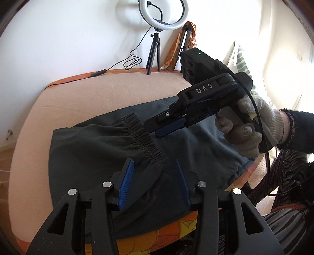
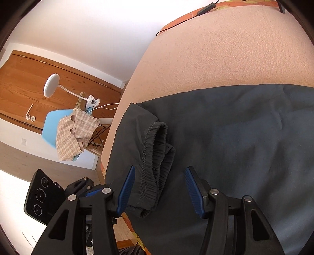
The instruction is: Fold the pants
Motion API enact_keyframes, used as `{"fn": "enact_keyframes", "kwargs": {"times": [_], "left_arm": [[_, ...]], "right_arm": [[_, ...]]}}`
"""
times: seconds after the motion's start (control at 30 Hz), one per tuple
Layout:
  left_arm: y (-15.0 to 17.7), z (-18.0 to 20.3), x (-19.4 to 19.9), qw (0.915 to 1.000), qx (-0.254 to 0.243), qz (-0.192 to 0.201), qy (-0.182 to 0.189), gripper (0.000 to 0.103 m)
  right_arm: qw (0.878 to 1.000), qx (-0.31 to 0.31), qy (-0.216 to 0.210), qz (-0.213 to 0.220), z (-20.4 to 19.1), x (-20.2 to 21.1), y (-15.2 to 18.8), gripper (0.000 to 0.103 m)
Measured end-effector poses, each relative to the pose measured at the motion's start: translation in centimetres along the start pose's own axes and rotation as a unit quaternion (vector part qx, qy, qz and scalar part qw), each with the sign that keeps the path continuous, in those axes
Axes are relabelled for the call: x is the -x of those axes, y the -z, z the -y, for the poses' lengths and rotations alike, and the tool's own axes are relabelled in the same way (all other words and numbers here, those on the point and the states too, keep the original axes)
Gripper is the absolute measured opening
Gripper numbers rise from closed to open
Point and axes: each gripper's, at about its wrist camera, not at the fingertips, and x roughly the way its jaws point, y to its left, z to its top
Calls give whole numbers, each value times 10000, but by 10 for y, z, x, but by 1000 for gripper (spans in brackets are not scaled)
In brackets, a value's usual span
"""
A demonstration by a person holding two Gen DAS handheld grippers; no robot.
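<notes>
The dark pants (image 1: 94,149) lie folded on the peach blanket (image 1: 88,94) near the table's near edge, the elastic hem (image 2: 157,157) uppermost; the left gripper (image 1: 155,182) is released, jaws spread either side of the hem fabric; the right gripper (image 2: 160,191) is likewise released, blue pads (image 2: 126,190) straddling the bunched hem; a ring light (image 1: 162,14) stands at the far edge.

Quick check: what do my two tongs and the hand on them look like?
Both tongs are black plastic with ribbed blue pads: left tongs, right tongs. The right unit carries white "DAS" lettering, a green indicator light and a black cable. The right hand wears a grey-white knit glove under a black sleeve.
</notes>
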Motion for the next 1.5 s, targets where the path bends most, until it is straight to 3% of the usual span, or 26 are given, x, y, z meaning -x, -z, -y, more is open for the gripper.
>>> {"fn": "enact_keyframes", "kwargs": {"times": [0.13,0.27,0.5,0.67,0.83,0.97,1.13,1.33,1.37,1.4,1.5], "left_arm": [[0,9,-17,9970,-591,-498,-51,42],[6,19,-39,9883,-1198,-881,-332,45],[-4,11,-36,9939,-874,-671,-14,44],[4,-1,-37,9918,-884,-920,-120,45],[6,-9,-36,9934,-716,-823,366,20],[7,-20,-34,9948,-306,-740,637,20],[2,-26,-31,9964,-49,-716,462,23],[-4,-15,-43,9941,-522,-911,272,22],[-4,-15,-44,9933,-626,-917,314,20],[-4,-12,-44,9925,-759,-903,310,6],[-3,-10,-36,9918,-948,-827,205,3]], "right_arm": [[9998,-151,-102,20,9,-1,0,56],[9998,-173,-43,33,10,3,0,55],[9999,-150,13,26,7,4,0,57],[9999,-126,64,28,7,5,0,57],[9999,-67,103,-3,0,0,0,57],[9999,-71,99,-49,-1,-3,0,59],[9999,-43,140,-64,-2,-5,0,59],[9999,-56,148,-52,-2,-7,-1,59],[9999,-66,152,-47,-2,-7,-1,59],[9998,-74,161,-42,-3,-7,0,59],[9998,-116,176,-32,-2,-5,1,62]]}}
